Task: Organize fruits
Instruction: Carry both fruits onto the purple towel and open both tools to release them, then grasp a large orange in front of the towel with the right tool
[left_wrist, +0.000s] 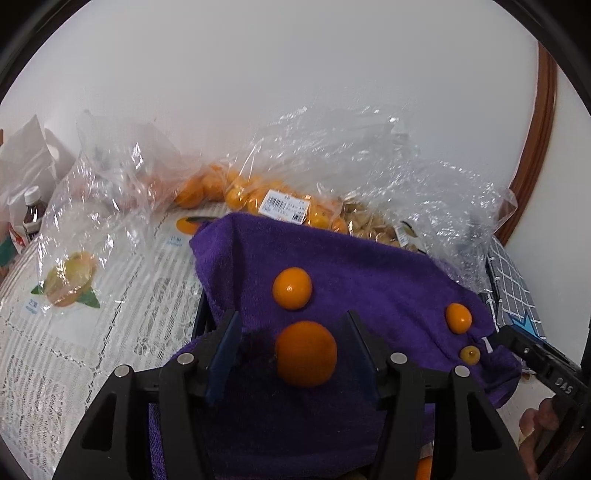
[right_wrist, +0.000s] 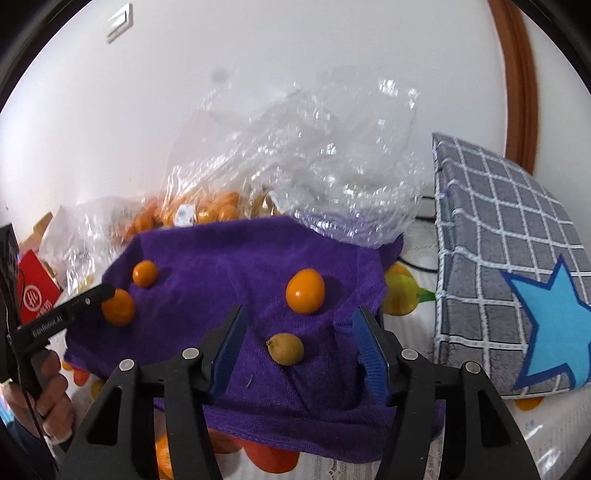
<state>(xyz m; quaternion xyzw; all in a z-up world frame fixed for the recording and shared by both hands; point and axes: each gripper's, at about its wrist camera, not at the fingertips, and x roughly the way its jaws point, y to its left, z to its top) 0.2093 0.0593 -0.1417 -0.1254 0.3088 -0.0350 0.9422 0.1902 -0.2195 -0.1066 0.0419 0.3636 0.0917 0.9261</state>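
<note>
A purple towel (left_wrist: 351, 266) (right_wrist: 229, 254) covers a raised surface. On it lie a round tangerine (left_wrist: 306, 353) (right_wrist: 118, 307), an oval kumquat (left_wrist: 291, 288) (right_wrist: 144, 273), another kumquat (left_wrist: 458, 318) (right_wrist: 305, 291) and a small yellowish fruit (left_wrist: 470, 355) (right_wrist: 285, 349). My left gripper (left_wrist: 293, 334) is open, its jaws on either side of the tangerine, not closed on it. My right gripper (right_wrist: 299, 332) is open, just above the yellowish fruit. The left gripper's body (right_wrist: 70, 314) shows in the right wrist view, by the tangerine.
Clear plastic bags (left_wrist: 332, 177) (right_wrist: 295, 166) of orange fruit (left_wrist: 236, 192) lie behind the towel against the white wall. An emptier bag (left_wrist: 92, 206) lies left on the lace tablecloth (left_wrist: 74, 350). A grey checked cushion (right_wrist: 509, 266) with a blue star stands right. A bottle (left_wrist: 33, 212) and a red box (right_wrist: 35, 295) stand at the far left.
</note>
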